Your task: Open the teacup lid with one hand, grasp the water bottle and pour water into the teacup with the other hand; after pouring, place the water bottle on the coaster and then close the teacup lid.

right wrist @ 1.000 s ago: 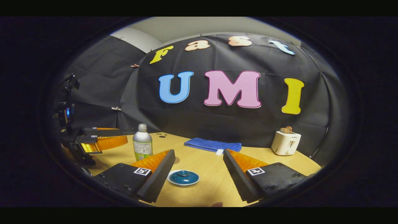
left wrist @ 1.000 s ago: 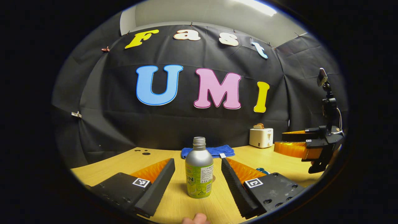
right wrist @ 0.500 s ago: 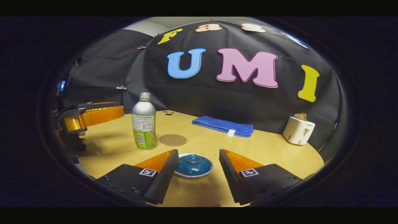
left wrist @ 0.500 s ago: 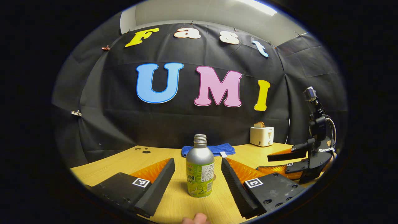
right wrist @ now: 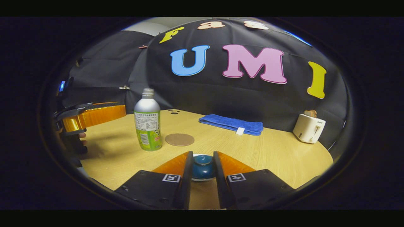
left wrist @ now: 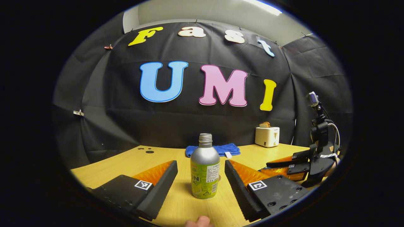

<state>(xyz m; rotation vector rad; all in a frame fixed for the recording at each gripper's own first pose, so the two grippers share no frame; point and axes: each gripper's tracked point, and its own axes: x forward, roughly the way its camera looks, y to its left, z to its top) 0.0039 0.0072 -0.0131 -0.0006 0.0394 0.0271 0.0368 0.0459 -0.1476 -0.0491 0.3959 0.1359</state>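
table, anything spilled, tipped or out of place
Nothing stands out. The bottle stands upright beside the bare coaster, the towel lies flat, the lid sits level, and the table looks dry.

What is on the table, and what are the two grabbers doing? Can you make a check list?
Surface: wooden table, dark holes at its far edge.
Job's things: water bottle upright, no cap, between the fingers of the left gripper, untouched. Round coaster bare, beside the bottle. Blue teacup lid on, its knob between the fingers of the right gripper.
Clutter: blue towel folded at the back; white toaster with bread in it.
Grippers: left open around the bottle; right narrowed at the lid's knob, contact cannot be told.
Cables: a cable loops on the right gripper's camera post.
Surroundings: black cloth wall.
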